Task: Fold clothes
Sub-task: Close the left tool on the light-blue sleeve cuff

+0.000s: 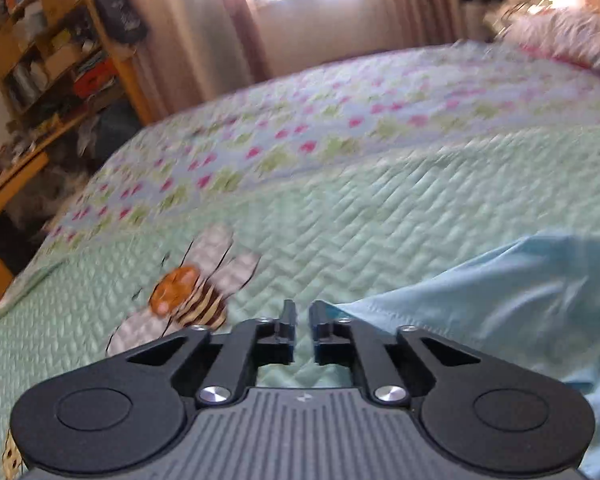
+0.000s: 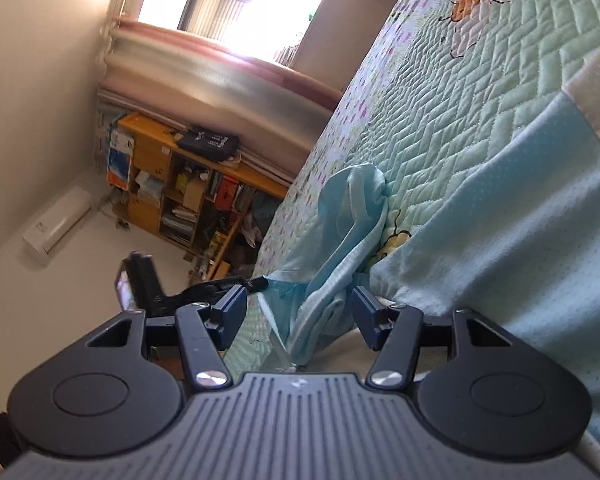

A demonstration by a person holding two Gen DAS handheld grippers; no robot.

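A light blue garment [image 1: 500, 320] lies on the green quilted bedspread [image 1: 380, 208], low on the right in the left wrist view. My left gripper [image 1: 302, 308] hovers at its hem; the jaws stand almost together, with only quilt showing in the narrow gap. The hem meets the outer side of the right finger. In the right wrist view the garment [image 2: 500, 220] spreads over the bed and bunches into a fold [image 2: 352, 208] near the bed's edge. My right gripper [image 2: 298, 312] is open, with a hanging strip of blue cloth between its pads, untouched. My left gripper [image 2: 258, 282] shows at the cloth's corner.
A bee appliqué [image 1: 188, 300] sits on the quilt just left of my left gripper. A cluttered wooden shelf [image 1: 52, 60] stands beyond the bed's left side, also in the right wrist view [image 2: 172, 184]. Pillows [image 1: 572, 40] lie at the far right. Curtains [image 1: 188, 40] hang by the window.
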